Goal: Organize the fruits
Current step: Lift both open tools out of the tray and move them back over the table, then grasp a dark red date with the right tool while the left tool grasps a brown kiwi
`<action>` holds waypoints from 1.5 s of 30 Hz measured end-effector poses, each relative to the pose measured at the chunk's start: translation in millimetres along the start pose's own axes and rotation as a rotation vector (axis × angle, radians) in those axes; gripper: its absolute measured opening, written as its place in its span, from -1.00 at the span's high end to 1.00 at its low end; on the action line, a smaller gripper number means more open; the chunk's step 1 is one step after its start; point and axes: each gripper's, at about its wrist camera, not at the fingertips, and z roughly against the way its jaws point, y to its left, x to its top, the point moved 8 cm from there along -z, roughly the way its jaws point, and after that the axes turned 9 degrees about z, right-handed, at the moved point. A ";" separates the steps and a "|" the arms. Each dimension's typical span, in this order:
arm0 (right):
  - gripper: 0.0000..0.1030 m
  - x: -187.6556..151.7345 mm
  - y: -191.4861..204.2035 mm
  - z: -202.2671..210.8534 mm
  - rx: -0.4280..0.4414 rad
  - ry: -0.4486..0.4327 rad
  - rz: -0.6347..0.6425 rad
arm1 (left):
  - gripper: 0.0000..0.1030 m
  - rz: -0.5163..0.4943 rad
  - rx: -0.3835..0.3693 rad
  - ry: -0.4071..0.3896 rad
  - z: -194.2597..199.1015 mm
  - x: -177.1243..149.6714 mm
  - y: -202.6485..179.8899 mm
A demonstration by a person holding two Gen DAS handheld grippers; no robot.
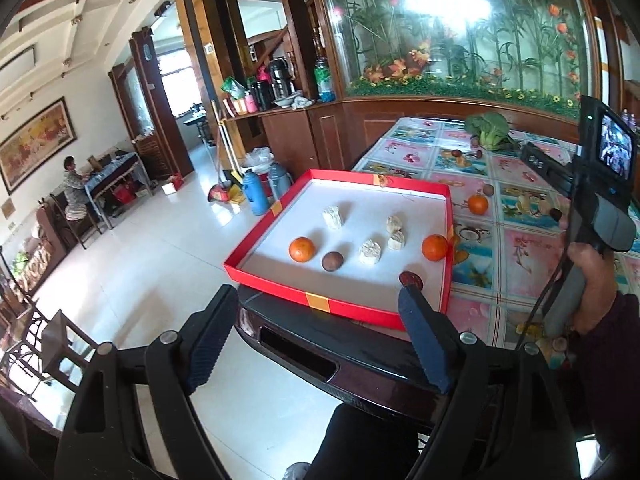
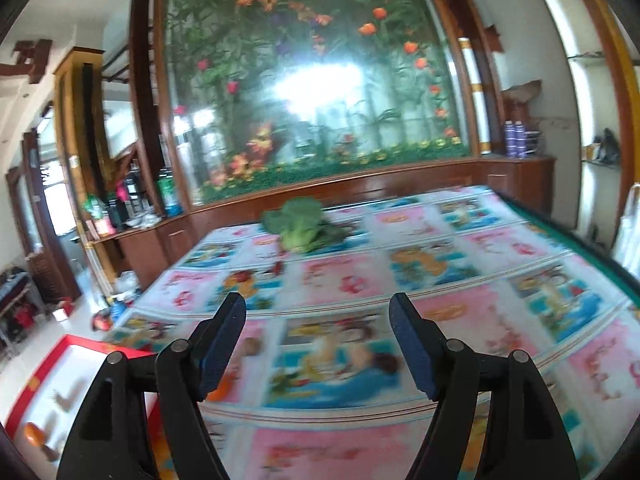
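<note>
Table (image 2: 460, 280): covered with a patterned cloth; seen sharp in the left view, blurred in the right view.
Tray (image 1: 280, 286): red rim, white floor; set at the table's near corner, one corner overhanging the edge; long axis cannot be told.
Right hand (image 1: 592, 280): seen in the left view at far right, fist closed round an upright grey handle, dark sleeve (image 1: 612, 360) below it.
Left gripper (image 1: 308, 332): angled down toward the tray's near rim; jaws held well apart, nothing between them.
Right gripper (image 2: 318, 344): pointed slightly downward over the cloth; jaws held well apart, nothing between them.
Broccoli (image 1: 489, 129): laid at the table's far end.
Oranges: two inside the tray, one left (image 1: 302, 249), one against the right wall (image 1: 434, 247); a third (image 1: 478, 204) on the cloth just right of the tray.
Brown fruit (image 1: 333, 261): round, inside the tray between the oranges.
Pale pieces (image 1: 370, 251): five, grouped at the tray's middle.
Date (image 1: 411, 279): red-brown, near the tray's right front corner, long axis across the view.
</note>
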 end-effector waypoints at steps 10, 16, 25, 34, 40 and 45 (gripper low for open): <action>-0.48 -2.9 -108.6 7.5 -0.105 0.054 -0.029 | -0.61 -0.044 -0.147 0.026 -42.9 17.5 -29.1; -0.49 -9.6 -129.3 20.0 -0.056 0.102 -0.002 | -0.61 -0.054 -0.245 0.020 -72.8 49.0 -55.9; -0.48 -14.9 -76.3 -39.0 0.150 0.245 0.022 | -0.61 -0.138 -0.358 0.083 -96.7 46.4 -117.9; -0.48 -46.2 -75.6 -72.2 0.206 0.380 0.069 | -0.61 -0.186 -0.360 0.128 -110.8 38.3 -151.8; -0.48 -51.4 -73.2 -74.1 0.294 0.453 0.088 | -0.61 -0.153 -0.370 0.189 -129.6 36.8 -172.2; -0.34 -53.0 -62.2 -68.1 0.337 0.447 0.148 | -0.61 -0.172 -0.378 0.200 -134.1 35.5 -192.9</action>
